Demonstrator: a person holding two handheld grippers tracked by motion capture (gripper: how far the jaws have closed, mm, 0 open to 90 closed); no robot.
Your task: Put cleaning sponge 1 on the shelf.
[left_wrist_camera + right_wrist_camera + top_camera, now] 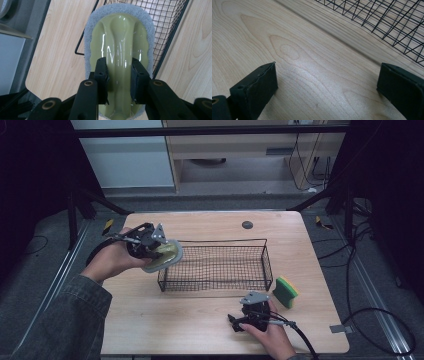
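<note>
Left gripper [119, 72] jaws clamped on the raised glossy ridge of a scrubber [120, 45], pads pressing either side of the handle hump. The left gripper view gives the detail: pale yellow-green shiny plastic top with light glare, and a grey fuzzy scouring pad forming a rim all round it, oval outline. The high view shows where it is instead: scrubber [164, 255] held off the table [200, 330], tilted, at the near-left corner of the black wire basket [215, 265], just over its left end wall; left hand [112, 260] comes in from the left edge. Right gripper [325, 82] jaws spread wide with nothing between them, bare wood grain under them, basket mesh [387, 20] beyond at upper right. In the high view, the right gripper [239, 324] rests low on the table in front of the basket, right hand [272, 332] behind it. Green-and-yellow sponge [285, 291] lies on the table just right of the basket, near the right hand, apart from both grippers.
</note>
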